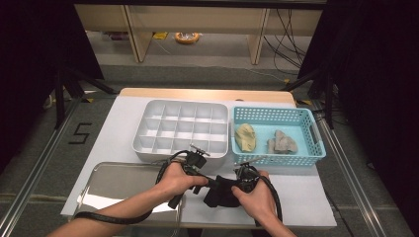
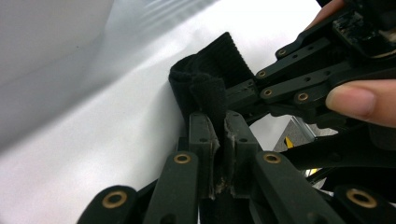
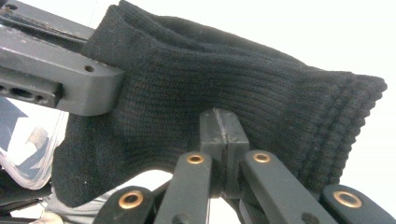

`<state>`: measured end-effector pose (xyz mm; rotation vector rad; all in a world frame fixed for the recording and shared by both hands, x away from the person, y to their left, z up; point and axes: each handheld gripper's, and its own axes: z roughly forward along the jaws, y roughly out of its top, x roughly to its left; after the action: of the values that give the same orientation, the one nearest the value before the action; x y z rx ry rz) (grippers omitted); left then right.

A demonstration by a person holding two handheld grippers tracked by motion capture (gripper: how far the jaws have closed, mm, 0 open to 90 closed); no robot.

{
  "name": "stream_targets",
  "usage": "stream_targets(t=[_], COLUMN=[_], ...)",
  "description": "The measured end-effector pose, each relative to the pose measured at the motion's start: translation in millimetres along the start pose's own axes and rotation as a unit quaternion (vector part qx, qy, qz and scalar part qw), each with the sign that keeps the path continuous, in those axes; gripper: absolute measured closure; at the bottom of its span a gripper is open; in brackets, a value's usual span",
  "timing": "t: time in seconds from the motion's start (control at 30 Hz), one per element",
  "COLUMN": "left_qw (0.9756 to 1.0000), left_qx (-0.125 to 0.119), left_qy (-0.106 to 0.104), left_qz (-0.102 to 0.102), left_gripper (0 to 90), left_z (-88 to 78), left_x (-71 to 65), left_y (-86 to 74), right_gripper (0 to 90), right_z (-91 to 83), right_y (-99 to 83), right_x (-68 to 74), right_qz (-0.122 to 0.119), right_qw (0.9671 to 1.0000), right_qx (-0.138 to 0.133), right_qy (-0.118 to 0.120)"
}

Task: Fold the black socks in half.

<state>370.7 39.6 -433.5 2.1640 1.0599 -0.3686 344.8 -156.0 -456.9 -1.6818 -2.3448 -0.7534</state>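
Both hand-held grippers are clamped on the one black ribbed knit sock, which hangs between them just above the white table sheet at the near edge. Left gripper pinches a bunched fold of cloth; right gripper has its jaws closed tight on the ribbed body. By the look of it the sock is being folded or straightened, so keep both pinches firm, move the hands together, and lay the cuff flat before carrying it toward the grey compartment tray, not the turquoise plastic basket
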Motion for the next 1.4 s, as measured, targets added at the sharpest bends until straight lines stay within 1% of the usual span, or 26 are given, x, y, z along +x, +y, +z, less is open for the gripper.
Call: stream_targets(t=[0.1, 0.13, 0.2, 0.23, 0.27, 0.37, 0.43, 0.53, 0.57, 0.6, 0.63, 0.67, 0.77, 0.83, 0.87, 0.9, 0.93, 1.0, 1.03, 1.07, 1.1, 1.13, 1.23, 1.27, 1.3, 1.4], left_qw=[1.0000, 1.0000, 1.0000, 1.0000, 1.0000, 1.0000, 0.9998, 0.9999, 1.0000, 1.0000, 1.0000, 1.0000, 0.9999, 0.9998, 0.9999, 0.9999, 1.0000, 0.9999, 0.9999, 0.9999, 1.0000, 1.0000, 0.9999, 0.9999, 0.9999, 0.9999], left_qx=[0.001, 0.000, 0.001, 0.000, 0.000, 0.002, 0.012, 0.011, 0.002, 0.003, 0.003, 0.003, 0.007, 0.011, 0.010, 0.010, -0.001, 0.008, 0.009, 0.008, -0.002, 0.000, 0.009, 0.009, 0.008, 0.009], left_qy=[0.000, 0.000, -0.002, -0.001, -0.002, -0.002, -0.001, -0.002, -0.001, 0.000, 0.000, 0.000, -0.001, -0.001, -0.001, -0.002, -0.003, -0.003, -0.004, -0.004, -0.005, -0.005, -0.003, -0.003, -0.004, -0.006], left_qz=[0.002, 0.002, 0.002, 0.002, 0.001, 0.001, 0.014, 0.013, 0.001, 0.002, 0.003, 0.003, 0.009, 0.015, 0.013, 0.012, 0.000, 0.009, 0.010, 0.009, -0.004, -0.002, 0.006, 0.005, 0.004, 0.004], left_gripper=[82.9, 82.9, 82.9, 82.9, 82.9, 83.0, 83.0, 83.0, 83.0, 83.0, 83.0, 83.0, 83.0, 83.1, 83.1, 83.1, 83.1, 83.1, 83.1, 83.1, 83.1, 83.1, 83.1, 83.2, 83.1, 83.2], left_z=[-1.1, -1.5, -1.8, -1.7, -1.6, -1.8, -3.3, -3.8, -3.1, -3.5, -3.7, -3.9, -5.0, -6.3, -6.9, -7.2, -6.2, -8.3, -8.8, -8.8, -7.5, -7.7, -8.7, -8.7, -8.5, -8.7], left_x=[0.8, 1.0, 1.0, 0.8, 0.5, 0.0, 1.8, 1.4, -0.8, -0.7, -0.8, -1.1, -0.6, 0.0, -0.2, -0.5, -2.4, -1.2, -1.1, -1.3, -3.0, -2.6, -1.1, -1.1, -1.3, -2.1], left_y=[-0.4, -0.3, -0.4, -0.4, -0.4, 0.0, 0.6, 1.3, 1.4, 1.6, 1.8, 1.9, 2.0, 2.3, 2.5, 2.7, 2.7, 3.7, 4.0, 4.4, 4.4, 4.6, 5.3, 5.3, 5.4, 6.1], right_gripper=[90.0, 90.0, 90.0, 90.0, 90.0, 90.0, 90.0, 90.0, 90.0, 90.0, 90.0, 90.0, 90.0, 90.0, 90.0, 90.0, 90.0, 90.0, 90.0, 90.0, 90.0, 90.0, 90.0, 90.0, 90.0, 90.0], right_z=[0.2, 2.7, 3.5, 3.4, 1.9, 2.9, 2.5, 2.9, 3.7, 5.2, 5.3, 4.1, 5.3, 6.4, 5.8, 8.4, 7.9, 5.9, 8.6, 9.2, 7.7, 9.1, 9.5, 9.9, 11.6, 12.4], right_y=[0.4, 1.1, 1.0, 0.9, 0.5, 0.6, 0.6, 1.1, 1.3, 1.7, 1.7, 1.1, 1.5, 1.8, 2.0, 2.8, 2.4, 2.5, 2.9, 3.0, 3.0, 3.4, 3.5, 3.3, 3.7, 4.4], right_x=[3.1, -1.0, 0.3, 1.3, 4.9, 5.4, 5.9, 4.4, 4.7, 2.7, 3.8, 6.8, 8.9, 7.3, 8.3, 4.4, 6.8, 12.5, 9.0, 9.0, 11.4, 10.4, 12.5, 12.5, 9.9, 9.7], right_qz=[0.014, -0.014, -0.013, -0.007, 0.019, 0.024, 0.023, 0.016, 0.015, -0.004, -0.002, 0.015, 0.023, 0.007, 0.014, -0.024, -0.010, 0.021, -0.007, -0.006, 0.015, 0.004, 0.014, 0.010, -0.015, -0.016], right_qw=[0.9999, 0.9999, 0.9999, 1.0000, 0.9998, 0.9996, 0.9997, 0.9998, 0.9998, 1.0000, 1.0000, 0.9998, 0.9997, 0.9999, 0.9999, 0.9996, 0.9999, 0.9998, 0.9999, 0.9999, 0.9998, 1.0000, 0.9999, 0.9999, 0.9997, 0.9996], right_qx=[0.002, -0.008, -0.009, -0.005, 0.006, 0.013, 0.010, 0.011, 0.009, 0.001, 0.001, 0.005, 0.010, 0.001, 0.006, -0.013, -0.012, 0.004, -0.013, -0.012, 0.004, 0.000, -0.002, -0.008, -0.020, -0.020], right_qy=[-0.007, 0.003, -0.001, -0.002, -0.007, -0.006, -0.004, -0.007, -0.007, -0.004, -0.004, -0.011, -0.007, -0.007, -0.007, 0.004, -0.001, -0.003, -0.001, -0.007, -0.012, -0.006, -0.006, -0.003, 0.004, 0.013])
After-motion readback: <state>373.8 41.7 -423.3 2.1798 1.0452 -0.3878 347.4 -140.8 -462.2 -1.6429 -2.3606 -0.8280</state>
